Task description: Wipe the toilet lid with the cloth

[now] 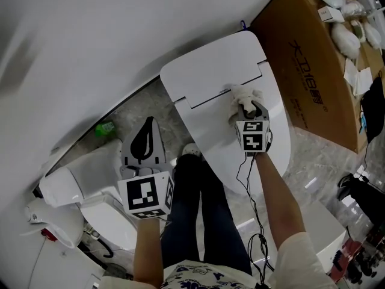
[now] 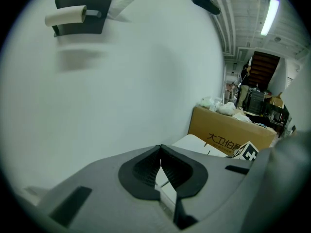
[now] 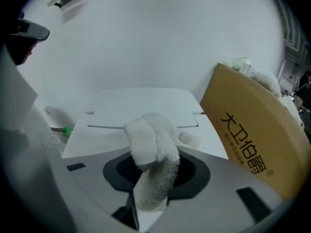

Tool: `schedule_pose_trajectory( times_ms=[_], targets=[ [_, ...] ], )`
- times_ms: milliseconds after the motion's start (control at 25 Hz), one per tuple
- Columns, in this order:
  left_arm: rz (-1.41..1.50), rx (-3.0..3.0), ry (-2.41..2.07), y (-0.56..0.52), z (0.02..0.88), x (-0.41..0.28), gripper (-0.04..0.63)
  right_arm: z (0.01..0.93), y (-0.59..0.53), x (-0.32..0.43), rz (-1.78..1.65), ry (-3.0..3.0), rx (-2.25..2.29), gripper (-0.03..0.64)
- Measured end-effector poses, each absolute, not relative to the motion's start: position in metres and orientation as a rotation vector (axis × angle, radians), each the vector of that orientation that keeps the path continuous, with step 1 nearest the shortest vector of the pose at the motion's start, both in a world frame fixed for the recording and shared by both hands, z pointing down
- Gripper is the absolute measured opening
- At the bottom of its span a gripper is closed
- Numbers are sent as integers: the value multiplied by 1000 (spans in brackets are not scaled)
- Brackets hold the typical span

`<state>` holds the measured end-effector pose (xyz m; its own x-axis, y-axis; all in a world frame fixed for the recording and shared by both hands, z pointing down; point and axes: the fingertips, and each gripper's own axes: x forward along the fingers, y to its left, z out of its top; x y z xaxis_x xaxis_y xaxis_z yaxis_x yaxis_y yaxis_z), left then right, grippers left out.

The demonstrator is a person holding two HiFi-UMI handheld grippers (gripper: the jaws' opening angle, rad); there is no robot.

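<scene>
1. Your right gripper (image 1: 244,108) has its jaws clamped on the white fluffy cloth (image 1: 243,94). In the right gripper view the cloth (image 3: 151,147) fills the gap between them and bunches out past the tips. That pinch probably leaves a soft wad in front, so fabric rather than plastic meets the surface.
2. The cloth rests on the glossy white toilet lid (image 1: 210,138), in the upper right of the lid near the seam by the hinge. Starting at the back edge seems to suit strokes drawn toward you.
3. Your left gripper (image 1: 144,138) hangs in the lower left of the head view, well apart from the lid. Its jaws are drawn together with only a sliver between them and hold nothing (image 2: 161,171). It looks parked there to stay out of the way.
4. The brown cardboard box (image 1: 313,59) stands just beside the lid at the frame's right, so I'd keep sideways sweeps short there.
</scene>
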<state>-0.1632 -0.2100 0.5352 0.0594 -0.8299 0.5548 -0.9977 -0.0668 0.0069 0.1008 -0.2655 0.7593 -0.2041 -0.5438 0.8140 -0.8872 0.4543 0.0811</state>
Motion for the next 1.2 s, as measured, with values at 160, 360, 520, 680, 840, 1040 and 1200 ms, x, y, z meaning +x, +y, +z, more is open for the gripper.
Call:
schedule_pose_trajectory(
  times_ms=[160, 360, 520, 680, 840, 1040, 1200],
  targets=[
    [583, 1953, -1827, -205, 535, -166, 8, 758, -252, 73, 490, -1922, 1127, 121],
    [573, 1952, -1835, -197, 532, -173, 8, 757, -232, 43, 465, -1964, 1043, 121],
    [569, 1953, -1840, -194, 529, -177, 8, 757, -212, 23, 448, -1988, 965, 121],
    [565, 1955, -1841, -189, 526, -178, 8, 758, -189, 5, 446, -2014, 890, 121],
    [558, 1964, -1840, -187, 523, -176, 8, 759, -166, -7, 437, -2033, 822, 121],
    [556, 1976, -1836, -183, 520, -173, 8, 760, -142, -17, 429, -2054, 739, 121],
    [556, 1984, -1831, -179, 518, -169, 8, 760, -124, -18, 441, -2067, 688, 121]
  ],
)
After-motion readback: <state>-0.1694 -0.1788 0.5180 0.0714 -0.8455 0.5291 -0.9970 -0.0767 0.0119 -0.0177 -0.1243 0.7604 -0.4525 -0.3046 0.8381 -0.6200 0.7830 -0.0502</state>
